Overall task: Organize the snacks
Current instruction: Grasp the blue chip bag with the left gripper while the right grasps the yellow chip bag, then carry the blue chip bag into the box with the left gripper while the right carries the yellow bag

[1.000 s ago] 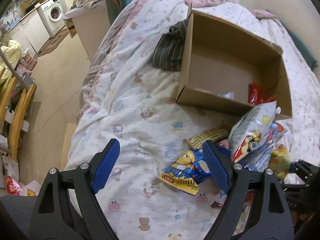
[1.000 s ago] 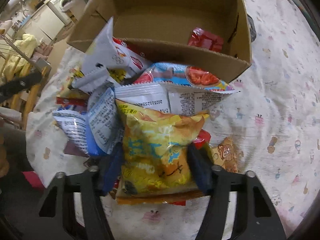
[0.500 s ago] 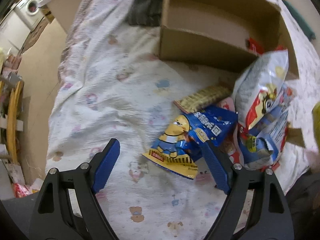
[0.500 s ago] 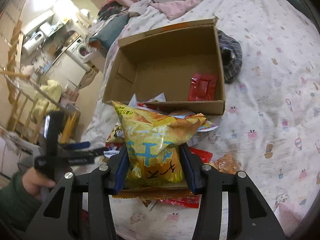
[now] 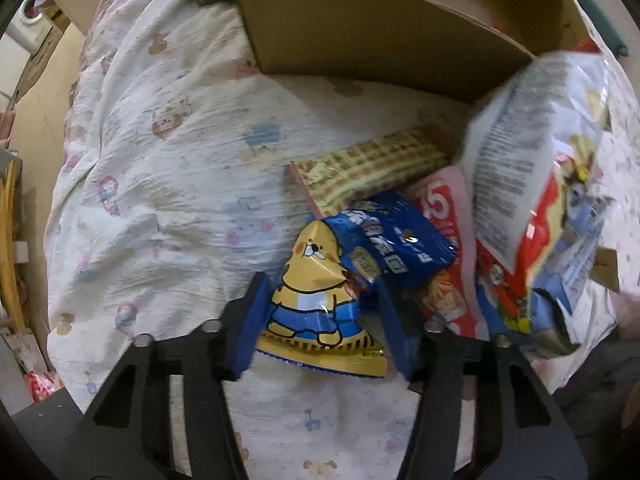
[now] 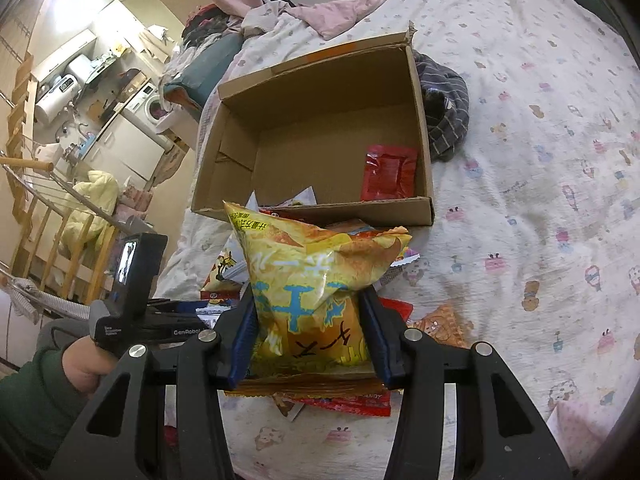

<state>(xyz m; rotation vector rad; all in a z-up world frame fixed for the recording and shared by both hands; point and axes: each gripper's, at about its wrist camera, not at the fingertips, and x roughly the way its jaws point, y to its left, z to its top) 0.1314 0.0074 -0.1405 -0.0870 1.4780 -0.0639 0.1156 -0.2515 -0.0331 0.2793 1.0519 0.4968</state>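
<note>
A blue and yellow snack bag (image 5: 384,240) lies at the near edge of a snack pile on the bed quilt (image 5: 160,160). My left gripper (image 5: 320,300) points down over it; its jaws are closing, and both pads touch the bag's lower end. Beside it lie a checked wafer pack (image 5: 368,164), a pink and red pack (image 5: 444,200) and a white and red bag (image 5: 532,152). My right gripper (image 6: 308,300) is shut on a puffy yellow chip bag (image 6: 312,252), held above the pile before the open cardboard box (image 6: 400,210). A red packet (image 6: 388,172) lies inside the box.
A dark striped cloth (image 6: 444,116) lies against the box's right side. A hand in a green sleeve (image 6: 80,364) holds the left gripper's body at the bed's left edge. Beyond that edge stand a wooden rack (image 6: 52,208) and a washing machine (image 6: 150,108).
My left gripper has come down onto the blue and yellow bag and its jaws have narrowed around it. My right gripper lifted the yellow bag off the pile, then stayed still.
</note>
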